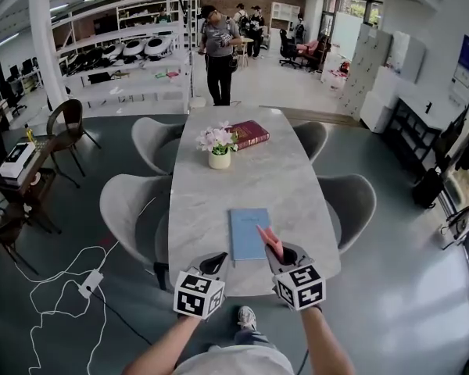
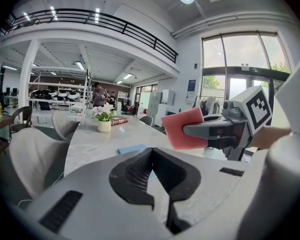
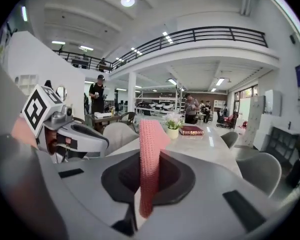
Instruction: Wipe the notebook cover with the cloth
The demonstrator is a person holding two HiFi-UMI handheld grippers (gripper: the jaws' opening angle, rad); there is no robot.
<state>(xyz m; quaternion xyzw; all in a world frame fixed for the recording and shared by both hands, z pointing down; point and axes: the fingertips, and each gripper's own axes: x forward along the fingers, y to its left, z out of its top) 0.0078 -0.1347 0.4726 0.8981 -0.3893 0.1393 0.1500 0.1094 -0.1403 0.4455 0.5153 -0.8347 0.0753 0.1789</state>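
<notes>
A light blue notebook (image 1: 248, 233) lies flat near the front end of the marble table (image 1: 273, 178). My right gripper (image 1: 280, 253) is shut on a pink cloth (image 1: 270, 241), whose free end sticks out over the notebook's right front corner. In the right gripper view the cloth (image 3: 150, 159) stands pinched upright between the jaws. My left gripper (image 1: 213, 259) hovers just left of the notebook's front edge, shut with nothing in it. From the left gripper view I see the cloth (image 2: 182, 129), the right gripper (image 2: 222, 130) and the notebook (image 2: 131, 148).
A flower pot (image 1: 219, 144) and a dark red book (image 1: 248, 134) sit at the table's far end. Grey chairs (image 1: 133, 209) line both sides of the table. A white cable and power strip (image 1: 90, 282) lie on the floor at left. People stand far behind.
</notes>
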